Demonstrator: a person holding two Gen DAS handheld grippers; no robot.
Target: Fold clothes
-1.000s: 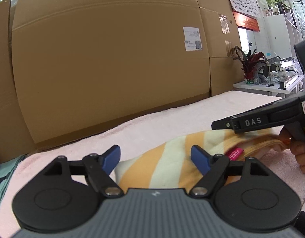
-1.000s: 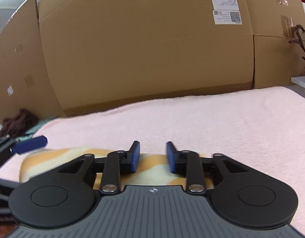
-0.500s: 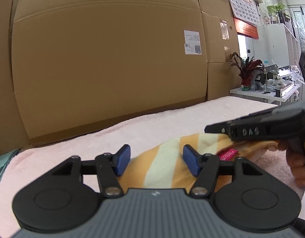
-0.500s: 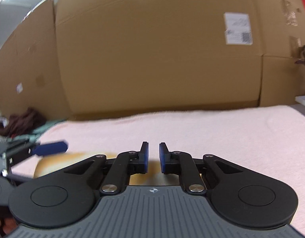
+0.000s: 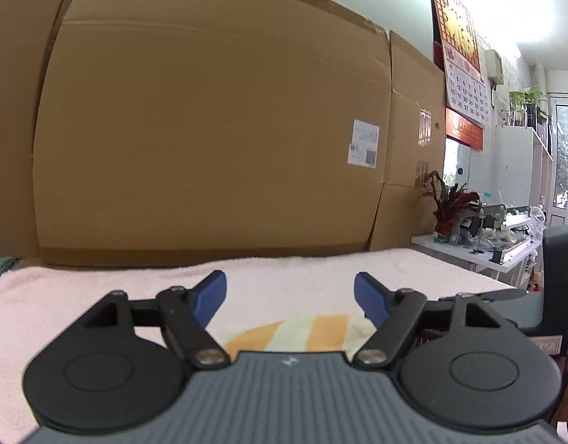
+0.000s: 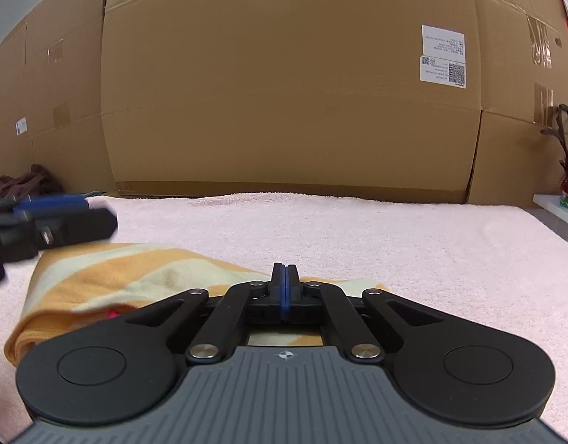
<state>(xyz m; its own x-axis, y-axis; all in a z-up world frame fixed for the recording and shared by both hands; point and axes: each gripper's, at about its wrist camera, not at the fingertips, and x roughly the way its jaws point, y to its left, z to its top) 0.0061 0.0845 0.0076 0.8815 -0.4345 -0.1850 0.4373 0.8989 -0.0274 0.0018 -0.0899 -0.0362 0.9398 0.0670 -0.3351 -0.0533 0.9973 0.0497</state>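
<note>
The right hand-held gripper point(image 6: 284, 288) has pressed together, seemingly pinching the shirt point(image 6: 110, 277); the left hand-held gripper point(image 5: 289, 296) has spread wider, suggesting a fold.

Striped garment point(image 6: 110, 273) (orange-cream), folded flat

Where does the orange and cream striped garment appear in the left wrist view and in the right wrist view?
Left wrist view: the striped garment shows low in the centre, between the open fingers of the left gripper.
Right wrist view: it lies lower left, reaching the shut right gripper.
Shared landmark: the white label on the cardboard box.
</note>
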